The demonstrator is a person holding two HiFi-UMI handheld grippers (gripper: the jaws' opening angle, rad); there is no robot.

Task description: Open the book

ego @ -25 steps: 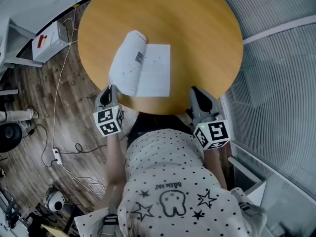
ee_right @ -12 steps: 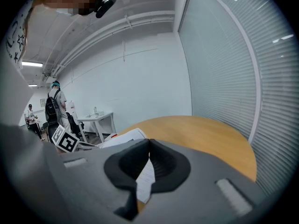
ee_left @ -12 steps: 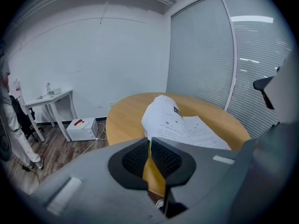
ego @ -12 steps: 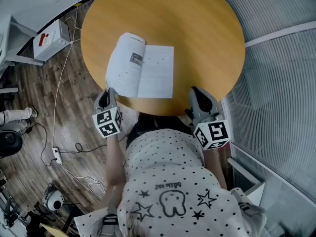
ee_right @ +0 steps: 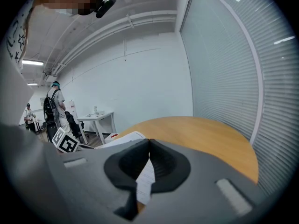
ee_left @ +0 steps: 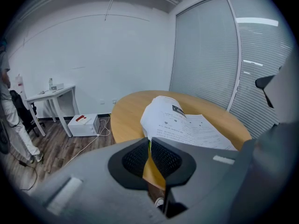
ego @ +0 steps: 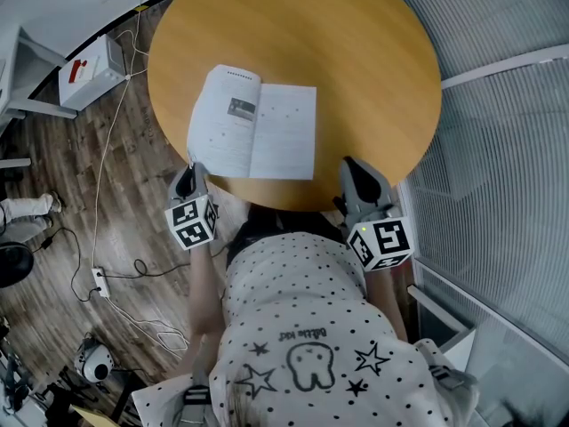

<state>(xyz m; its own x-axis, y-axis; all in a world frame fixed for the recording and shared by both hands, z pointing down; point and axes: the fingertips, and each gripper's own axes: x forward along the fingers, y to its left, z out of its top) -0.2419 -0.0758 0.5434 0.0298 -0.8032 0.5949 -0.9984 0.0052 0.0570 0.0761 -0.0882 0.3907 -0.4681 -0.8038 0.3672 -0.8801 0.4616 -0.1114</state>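
Note:
The book (ego: 253,123) lies open on the round wooden table (ego: 364,52), near its front edge, with both white leaves spread almost flat. The left leaf still bows up a little, as the left gripper view shows of the book (ee_left: 182,122). My left gripper (ego: 188,174) hangs just off the table's rim, at the book's near left corner, shut with nothing in it. My right gripper (ego: 354,169) rests at the rim to the right of the book, jaws together and empty. In the right gripper view the book (ee_right: 126,138) lies to the left, ahead of the gripper (ee_right: 149,141).
A white box (ego: 89,71) stands on the wooden floor left of the table, with cables (ego: 107,194) and a power strip (ego: 100,281) trailing from it. Slatted blinds (ego: 507,149) close off the right side. A white side table (ee_left: 49,94) stands by the far wall.
The book's left leaf, curled up a second ago, has dropped outward and lies nearly flat. My left gripper has drawn back a little from the table edge. The right gripper has stayed put.

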